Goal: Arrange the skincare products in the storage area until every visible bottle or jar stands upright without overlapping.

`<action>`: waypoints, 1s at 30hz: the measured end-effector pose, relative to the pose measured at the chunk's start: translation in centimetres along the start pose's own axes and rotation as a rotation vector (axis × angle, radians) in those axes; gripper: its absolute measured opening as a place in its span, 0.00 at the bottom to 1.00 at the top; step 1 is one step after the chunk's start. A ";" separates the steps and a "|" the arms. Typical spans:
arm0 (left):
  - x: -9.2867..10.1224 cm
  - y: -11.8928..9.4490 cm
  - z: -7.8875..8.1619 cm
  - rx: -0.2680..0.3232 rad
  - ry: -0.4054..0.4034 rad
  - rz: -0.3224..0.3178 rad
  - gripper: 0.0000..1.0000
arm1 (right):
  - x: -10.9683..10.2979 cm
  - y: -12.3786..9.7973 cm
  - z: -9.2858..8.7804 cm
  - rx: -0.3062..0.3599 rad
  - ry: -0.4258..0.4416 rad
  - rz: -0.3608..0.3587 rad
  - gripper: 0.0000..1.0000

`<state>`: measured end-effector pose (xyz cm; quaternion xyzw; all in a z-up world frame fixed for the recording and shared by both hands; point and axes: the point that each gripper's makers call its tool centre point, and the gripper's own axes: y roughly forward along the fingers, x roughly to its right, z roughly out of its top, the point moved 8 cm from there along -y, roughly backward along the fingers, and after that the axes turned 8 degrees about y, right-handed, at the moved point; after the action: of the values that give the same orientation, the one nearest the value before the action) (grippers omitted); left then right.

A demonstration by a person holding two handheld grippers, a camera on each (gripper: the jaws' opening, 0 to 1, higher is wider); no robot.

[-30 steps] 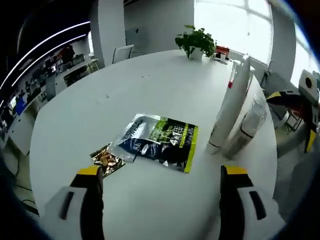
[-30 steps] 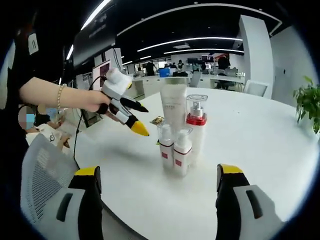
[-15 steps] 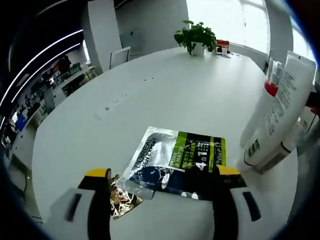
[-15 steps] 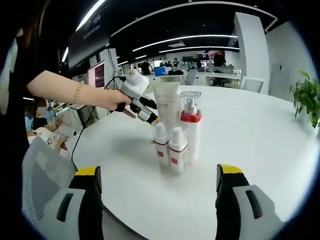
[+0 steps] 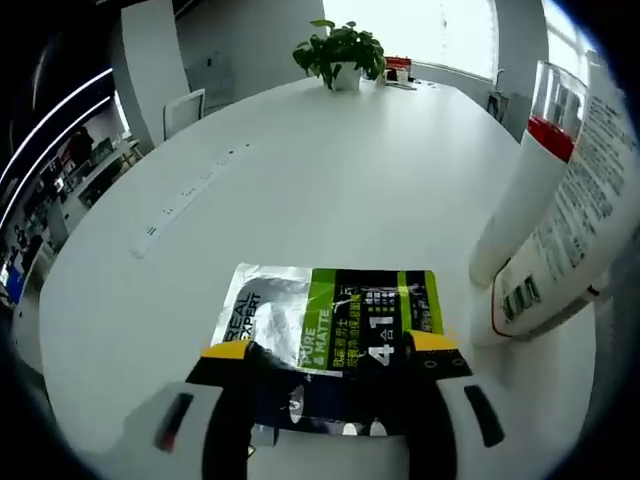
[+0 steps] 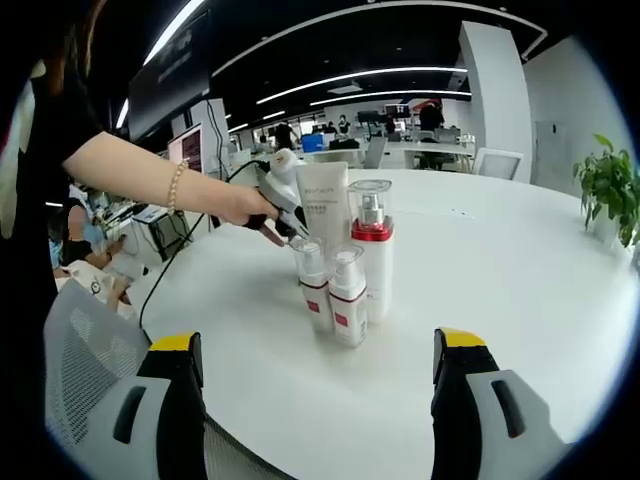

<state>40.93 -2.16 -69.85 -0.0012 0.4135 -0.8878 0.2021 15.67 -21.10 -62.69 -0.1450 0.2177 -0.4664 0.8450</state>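
Where left gripper [image 5: 328,348] jaws straddle sachet [image 5: 330,325] reading "EXPERT", right gripper [image 6: 314,355] jaws spread wide.

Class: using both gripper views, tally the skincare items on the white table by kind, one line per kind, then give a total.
Small red-labelled bottles: 2
Tall pump bottle with red collar: 1
White tube: 1
Flat sachet, green and black: 1
Total: 5
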 end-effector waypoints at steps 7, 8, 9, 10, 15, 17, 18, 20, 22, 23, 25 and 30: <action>-0.6 -0.2 -1.1 0.019 -0.007 -0.057 0.59 | 0.1 0.0 0.0 -0.002 -0.004 -0.003 0.95; -0.7 -0.3 -1.3 0.011 -0.007 -0.068 0.58 | 0.1 0.0 0.0 -0.001 -0.003 -0.004 0.95; -0.8 -0.5 -1.4 0.008 0.001 -0.072 0.58 | 0.1 0.0 0.0 -0.002 -0.002 -0.004 0.95; -0.9 -0.7 -1.8 0.003 0.006 -0.079 0.58 | 0.2 0.0 0.0 -0.003 -0.001 -0.005 0.95; -0.5 -2.2 -3.3 -0.011 0.012 -0.094 0.57 | 0.1 0.0 0.1 -0.002 -0.008 -0.002 0.95; 0.5 -3.1 -3.9 -0.015 0.005 -0.093 0.57 | 0.1 0.1 0.1 -0.004 -0.011 -0.002 0.95; 0.7 -3.3 -4.1 -0.014 0.003 -0.094 0.57 | 0.1 0.1 0.1 -0.004 -0.015 -0.002 0.95; 1.2 -3.9 -4.7 -0.008 0.003 -0.094 0.56 | 0.1 0.1 0.1 -0.004 -0.017 0.001 0.95; 1.7 -4.4 -5.1 -0.002 0.004 -0.096 0.55 | 0.1 0.2 0.1 -0.002 -0.020 0.002 0.95; 1.8 -4.6 -5.5 0.006 0.005 -0.097 0.54 | 0.2 0.2 0.0 -0.001 -0.019 0.003 0.95; 2.9 -5.1 -5.8 0.008 0.010 -0.102 0.54 | 0.2 0.2 0.0 0.000 -0.021 0.003 0.95; 4.5 -6.2 -7.0 0.015 0.039 -0.125 0.52 | 0.2 0.2 0.1 0.004 -0.026 0.007 0.94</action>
<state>33.38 4.88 -70.67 -0.0081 0.4098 -0.9016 0.1382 15.96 -21.15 -62.76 -0.1483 0.2063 -0.4619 0.8497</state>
